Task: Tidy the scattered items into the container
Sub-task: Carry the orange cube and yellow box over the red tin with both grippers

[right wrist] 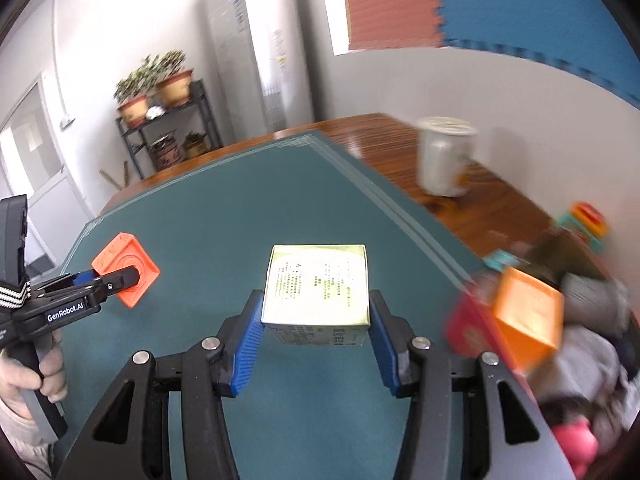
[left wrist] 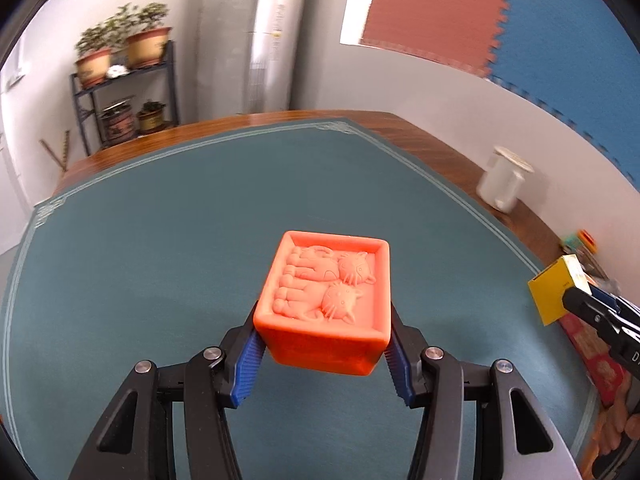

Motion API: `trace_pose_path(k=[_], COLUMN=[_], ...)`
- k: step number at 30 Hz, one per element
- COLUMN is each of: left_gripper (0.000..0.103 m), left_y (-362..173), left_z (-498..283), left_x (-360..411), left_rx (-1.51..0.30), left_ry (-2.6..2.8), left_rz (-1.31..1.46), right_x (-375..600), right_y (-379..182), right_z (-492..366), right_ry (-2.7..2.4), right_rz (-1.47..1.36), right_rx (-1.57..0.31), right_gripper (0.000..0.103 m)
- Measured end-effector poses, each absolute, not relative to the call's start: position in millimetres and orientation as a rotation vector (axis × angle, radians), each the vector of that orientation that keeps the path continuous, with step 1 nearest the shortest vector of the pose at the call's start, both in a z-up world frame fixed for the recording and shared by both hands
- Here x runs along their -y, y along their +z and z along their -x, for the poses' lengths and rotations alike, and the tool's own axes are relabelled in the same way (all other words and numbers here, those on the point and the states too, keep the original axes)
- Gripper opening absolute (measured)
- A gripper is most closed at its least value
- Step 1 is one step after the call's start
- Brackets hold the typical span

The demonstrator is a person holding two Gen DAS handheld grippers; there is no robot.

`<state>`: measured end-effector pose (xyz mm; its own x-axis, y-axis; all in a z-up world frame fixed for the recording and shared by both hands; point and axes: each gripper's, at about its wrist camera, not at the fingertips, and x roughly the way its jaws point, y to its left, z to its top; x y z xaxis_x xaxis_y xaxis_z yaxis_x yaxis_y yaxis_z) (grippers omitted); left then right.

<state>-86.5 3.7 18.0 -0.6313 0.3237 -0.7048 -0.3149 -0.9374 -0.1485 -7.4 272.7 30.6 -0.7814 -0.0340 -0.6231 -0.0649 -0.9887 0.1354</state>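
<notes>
Here the tabletop (left wrist: pixel 160 240) under its teal mat carries the container (right wrist: pixel 576 320) at the near right, blurred and already crowded with soft grey things. The right gripper (right wrist: pixel 316 320) pinches a pale printed box (right wrist: pixel 318 284) between its blue fingers (right wrist: pixel 248 344); the left gripper (left wrist: pixel 324 348) clamps an orange cat-relief block (left wrist: pixel 328 296), both aloft. Likely risk: two loads converging could collide, or bounce off the heaped contents.

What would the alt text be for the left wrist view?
The left gripper clamps an orange block embossed with two cats above a teal table mat. At right, the right gripper holds a yellow box.
</notes>
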Motion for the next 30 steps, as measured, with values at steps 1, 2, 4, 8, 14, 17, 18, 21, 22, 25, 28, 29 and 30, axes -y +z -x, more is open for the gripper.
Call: trace_pose_path(k=[1,2,4,8,14,17,18,21,22,25,28,29,30], left_gripper=[0.056,0.056,0.056,0.056,0.056,0.056,0.056,0.056,0.056,0.056,0.056,0.056,0.056], left_y=[18.8,20.2,22.9,28.7,37.5,41.9,43.9,48.4,50.5,55.3,58.1,58.6,58.8], left_z=[81.1,77.0,69.2,53.0,29.9,20.9,17.1,11.3,8.1,0.6,-5.0,-6.5,-7.3], left_x=[-12.4,-21.9,-41.2,-84.2,-159.6,-189.6,-197.1,-217.1,-224.8,-243.4,-257.1,-260.6,-263.4], left_rx=[0.002,-0.007,-0.025,-0.055,-0.110,-0.139,-0.151,-0.180,-0.189,-0.211,-0.228,-0.233,-0.238], left_ry=[2.541,2.524,2.488,2.413,2.293,2.260,2.252,2.233,2.228,2.216,2.203,2.199,2.193], left_rz=[1.103,1.097,1.085,1.062,1.036,1.024,1.020,1.002,0.994,0.974,0.963,0.961,0.961], right_x=[-281.2,-290.9,-311.0,-357.5,-414.6,-425.9,-428.7,-431.0,-430.3,-430.9,-434.9,-437.2,-439.3], right_y=[32.9,36.2,44.6,55.5,52.6,45.8,43.8,39.3,38.0,33.8,33.6,33.9,34.3], right_z=[-4.6,-17.2,-41.4,-83.6,-131.6,-140.6,-142.4,-145.4,-144.5,-144.7,-154.7,-158.0,-161.2], right_ry=[2.931,2.917,2.884,2.793,2.680,2.673,2.677,2.698,2.703,2.720,2.736,2.738,2.739], right_rz=[1.008,0.980,0.918,0.837,0.811,0.841,0.849,0.873,0.885,0.905,0.872,0.855,0.839], right_rx=[-0.244,-0.252,-0.263,-0.302,-0.350,-0.359,-0.363,-0.348,-0.331,-0.307,-0.323,-0.328,-0.334], right_gripper=[0.054,0.054,0.054,0.054,0.054,0.054,0.055,0.055,0.056,0.060,0.070,0.071,0.071])
